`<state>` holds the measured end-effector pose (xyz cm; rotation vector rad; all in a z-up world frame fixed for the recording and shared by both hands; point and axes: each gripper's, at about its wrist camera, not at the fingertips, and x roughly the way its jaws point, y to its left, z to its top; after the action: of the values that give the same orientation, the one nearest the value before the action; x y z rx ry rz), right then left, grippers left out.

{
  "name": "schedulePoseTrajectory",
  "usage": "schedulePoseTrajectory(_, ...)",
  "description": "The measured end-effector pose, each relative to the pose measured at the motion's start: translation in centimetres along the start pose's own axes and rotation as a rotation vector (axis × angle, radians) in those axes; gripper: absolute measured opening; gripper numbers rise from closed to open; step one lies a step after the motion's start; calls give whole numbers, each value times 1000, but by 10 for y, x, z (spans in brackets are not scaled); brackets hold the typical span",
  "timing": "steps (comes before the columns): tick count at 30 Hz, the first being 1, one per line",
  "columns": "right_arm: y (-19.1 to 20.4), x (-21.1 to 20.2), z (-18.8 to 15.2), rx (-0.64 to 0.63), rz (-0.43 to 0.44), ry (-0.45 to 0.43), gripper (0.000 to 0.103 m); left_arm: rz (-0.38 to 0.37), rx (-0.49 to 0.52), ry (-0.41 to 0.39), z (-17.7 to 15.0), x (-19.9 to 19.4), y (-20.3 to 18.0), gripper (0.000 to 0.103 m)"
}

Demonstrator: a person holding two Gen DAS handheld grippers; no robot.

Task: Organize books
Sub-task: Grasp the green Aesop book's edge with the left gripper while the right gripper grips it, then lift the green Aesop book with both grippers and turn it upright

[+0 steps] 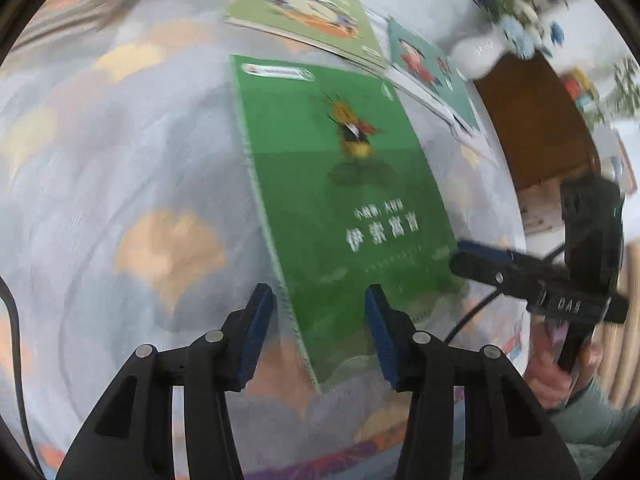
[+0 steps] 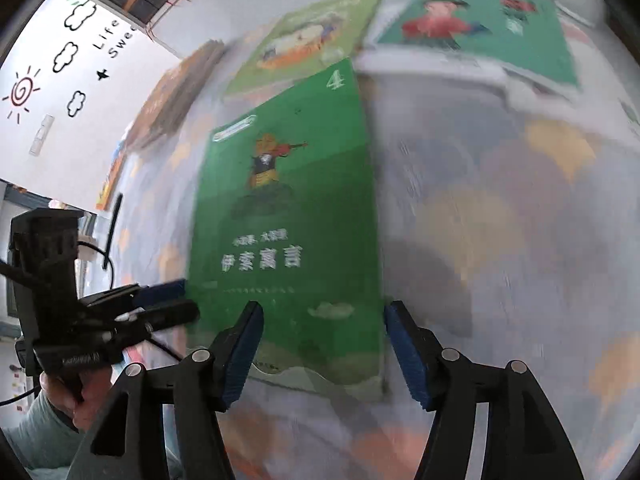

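A bright green book (image 1: 340,200) (image 2: 288,220) with a cartoon insect and white title lies flat on the pastel-patched cloth (image 1: 120,160). In the left wrist view my left gripper (image 1: 320,332) stands open, its blue pads on either side of the book's near left corner without pressing it. In the right wrist view my right gripper (image 2: 324,352) is open too, straddling the book's near right corner. Each gripper shows in the other's view at the book's side edge: the right gripper (image 1: 468,258) and the left gripper (image 2: 180,300). Everything is motion-blurred.
Beyond the green book lie a light green book (image 1: 304,12) (image 2: 304,40) and a teal book with a red figure (image 1: 432,68) (image 2: 480,28). A brownish book (image 2: 176,92) lies far left. A white vase (image 1: 480,54) stands by a brown wooden top (image 1: 536,120). A person's hand (image 2: 80,400) holds the left gripper.
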<state>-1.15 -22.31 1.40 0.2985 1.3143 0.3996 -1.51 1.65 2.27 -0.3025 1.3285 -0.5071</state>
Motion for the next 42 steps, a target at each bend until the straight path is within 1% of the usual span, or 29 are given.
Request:
schedulePoseTrajectory(2,-2,-6,-8,7,-39,-21,62,-6,-43,-21,-2,-3,5,45)
schedulePoseTrajectory(4,-1,-9,-6,16,-113,-51,62,9,-35,-20,0,0,3,45)
schedulePoseTrajectory(5,0,-4,3,21,-137,-58,62,21,-21,-17,0,2,0,45)
schedulePoseTrajectory(7,4,1,11,28,-170,-76,51,47,1,-9,2,5,-7,45)
schedulePoseTrajectory(8,6,4,11,26,-177,-77,49,36,3,-5,2,6,-9,45)
schedulePoseTrajectory(9,7,7,11,21,-179,-75,48,1,-11,-6,1,6,-10,45)
schedulePoseTrajectory(10,13,11,9,7,-183,-80,48,-49,-32,-9,0,4,-8,45)
schedulePoseTrajectory(11,18,13,7,-8,-181,-83,49,-84,-56,-24,-3,-1,-2,45)
schedulePoseTrajectory(12,20,12,4,-23,-210,-93,50,-172,-92,-66,-4,-12,2,45)
schedulePoseTrajectory(13,19,12,1,-35,-222,-94,50,-287,-122,-105,-4,-23,7,45)
schedulePoseTrajectory(14,19,13,1,-44,-213,-97,50,-428,-164,-140,-4,-33,13,45)
schedulePoseTrajectory(15,15,12,1,-41,-185,-95,50,-528,-199,-162,-3,-40,17,45)
schedulePoseTrajectory(16,8,10,0,-24,-131,-92,50,-557,-210,-171,-1,-42,18,45)
schedulePoseTrajectory(17,2,10,1,1,-72,-86,50,-525,-200,-173,1,-41,16,45)
schedulePoseTrajectory(18,-6,9,3,35,-24,-78,50,-461,-186,-162,3,-37,14,45)
schedulePoseTrajectory(20,-13,11,5,73,24,-79,50,-346,-184,-128,6,-22,10,44)
schedulePoseTrajectory(21,-15,12,7,91,43,-82,50,-305,-188,-122,6,-18,9,42)
schedulePoseTrajectory(22,-18,12,7,108,58,-88,50,-275,-192,-121,6,-13,10,37)
schedulePoseTrajectory(23,-19,13,7,123,69,-95,50,-267,-199,-115,5,-11,11,29)
schedulePoseTrajectory(24,-19,13,6,133,76,-100,50,-256,-210,-104,5,-6,12,25)
schedulePoseTrajectory(26,-18,13,5,138,80,-104,50,-241,-212,-86,2,-1,12,21)
schedulePoseTrajectory(29,-19,10,2,148,78,-106,51,-251,-203,-50,0,10,1,20)
schedulePoseTrajectory(30,-19,8,2,151,82,-105,53,-263,-203,-47,1,16,-4,20)
schedulePoseTrajectory(31,-19,8,3,154,88,-100,54,-292,-210,-49,2,16,-7,19)
schedulePoseTrajectory(32,-19,8,4,157,89,-89,54,-336,-227,-55,2,11,-6,19)
schedulePoseTrajectory(34,-23,6,7,179,114,-48,56,-459,-289,-60,6,6,1,18)
schedulePoseTrajectory(36,-35,0,5,231,193,-35,61,-550,-332,-55,12,3,7,17)
schedulePoseTrajectory(39,-53,-4,-2,313,351,-34,61,-620,-376,-52,14,-1,14,17)
schedulePoseTrajectory(42,-63,9,-3,407,497,-34,61,-683,-426,-43,13,4,15,17)
